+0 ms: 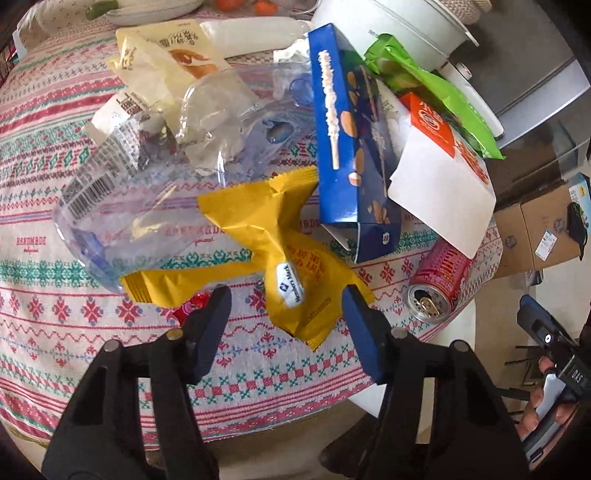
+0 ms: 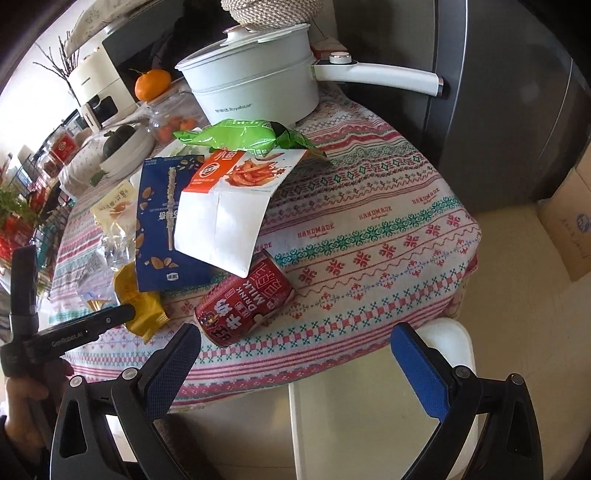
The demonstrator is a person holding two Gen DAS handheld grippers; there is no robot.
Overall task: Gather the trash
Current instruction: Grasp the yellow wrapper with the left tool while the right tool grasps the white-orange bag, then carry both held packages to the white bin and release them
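From the left wrist view, the left gripper [image 1: 286, 295] is hanging over a yellow wrapper [image 1: 273, 236], a crinkled foil packet with serrated ends and a small white label, lying on the table [image 1: 55, 314] near its front edge. The jaws are standing apart, one on each side of the wrapper's lower part, and I cannot tell whether the pads are touching it. The table is wearing a woven cloth with red, green and pink bands. Behind the wrapper a crushed clear plastic bottle [image 1: 122, 199] with a barcode label is lying on its side, its surface glinting. A glossy blue carton [image 1: 351, 147] printed with nuts is sitting to the right, its end flap open, and a white paper bag [image 1: 443, 192] with an orange top is leaning across it. A red can [image 1: 439, 284] is lying on its side by the table's edge, its opened top facing the camera. A green foil bag [image 1: 436, 85] is resting against a pale pot [image 1: 391, 33].

From the right wrist view, the right gripper [image 2: 295, 347] is hovering at the table's front edge with its jaws wide apart and nothing between them. The red can [image 2: 247, 299], a smooth cylinder with white lettering, is lying just beyond them, partly under the paper bag [image 2: 221, 225]. The left gripper [image 2: 127, 312] is reaching in over the yellow wrapper [image 2: 142, 306].
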